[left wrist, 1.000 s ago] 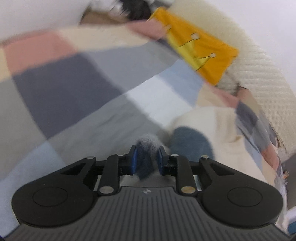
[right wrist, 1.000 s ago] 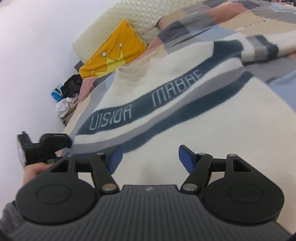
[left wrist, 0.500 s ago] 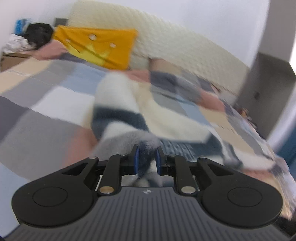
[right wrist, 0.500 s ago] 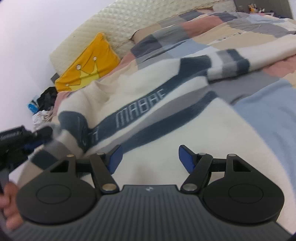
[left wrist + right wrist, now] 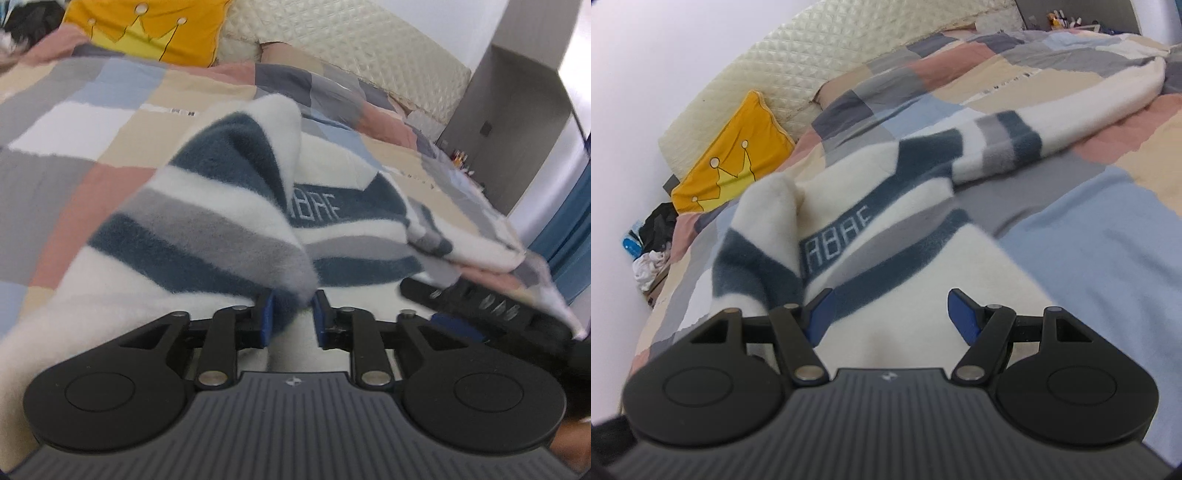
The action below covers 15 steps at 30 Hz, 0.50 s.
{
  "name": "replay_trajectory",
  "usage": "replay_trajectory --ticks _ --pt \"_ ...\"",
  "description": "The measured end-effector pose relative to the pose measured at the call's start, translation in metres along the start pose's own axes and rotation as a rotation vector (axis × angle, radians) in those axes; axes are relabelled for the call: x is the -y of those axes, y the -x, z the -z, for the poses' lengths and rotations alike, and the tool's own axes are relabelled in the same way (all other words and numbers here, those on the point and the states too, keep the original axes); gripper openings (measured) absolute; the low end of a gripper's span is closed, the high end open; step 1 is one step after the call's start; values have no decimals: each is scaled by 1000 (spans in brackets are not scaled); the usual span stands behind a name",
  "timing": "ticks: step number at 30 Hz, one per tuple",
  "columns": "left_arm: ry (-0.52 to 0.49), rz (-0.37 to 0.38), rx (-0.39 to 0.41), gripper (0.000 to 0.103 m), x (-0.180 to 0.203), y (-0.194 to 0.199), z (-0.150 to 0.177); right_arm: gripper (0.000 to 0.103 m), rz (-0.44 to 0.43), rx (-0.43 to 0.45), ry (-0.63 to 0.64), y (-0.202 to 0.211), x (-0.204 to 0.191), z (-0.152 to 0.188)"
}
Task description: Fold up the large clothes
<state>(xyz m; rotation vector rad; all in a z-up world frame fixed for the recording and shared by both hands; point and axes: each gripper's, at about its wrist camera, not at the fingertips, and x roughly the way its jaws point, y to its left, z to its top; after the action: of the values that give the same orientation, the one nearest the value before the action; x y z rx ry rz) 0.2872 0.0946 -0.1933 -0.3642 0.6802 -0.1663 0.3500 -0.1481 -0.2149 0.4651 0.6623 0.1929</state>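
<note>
A white fleece sweater with dark blue and grey stripes and lettering lies spread on the bed. Its left sleeve is folded across the chest, and its striped cuff end sits between the blue pads of my left gripper. Those jaws are opening: the cuff leans on the left pad and a gap shows at the right one. My right gripper hovers open over the sweater's white lower body with nothing between its fingers. One of its black fingers shows low right in the left wrist view. The other sleeve stretches away to the right.
A patchwork duvet covers the bed. A yellow crown pillow leans on the quilted headboard. Clothes and clutter are piled beside the bed at the left. A grey cabinet stands beyond the far side.
My left gripper swung across with the sleeve and laid it over the sweater's chest; its jaws have widened around the cuff. My right gripper shifted a little, still open.
</note>
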Motion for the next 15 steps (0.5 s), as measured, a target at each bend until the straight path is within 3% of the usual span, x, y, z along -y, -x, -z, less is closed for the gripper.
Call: replay_trajectory --ticks 3,8,15 --pt "49 27 -4 49 -1 18 -7 70 -7 -14 37 -3 -6 3" --pt "178 54 33 51 -20 74 -9 70 -21 -32 61 -5 -13 7" --pt "308 -32 129 56 -59 152 7 70 -33 -37 103 3 -22 12"
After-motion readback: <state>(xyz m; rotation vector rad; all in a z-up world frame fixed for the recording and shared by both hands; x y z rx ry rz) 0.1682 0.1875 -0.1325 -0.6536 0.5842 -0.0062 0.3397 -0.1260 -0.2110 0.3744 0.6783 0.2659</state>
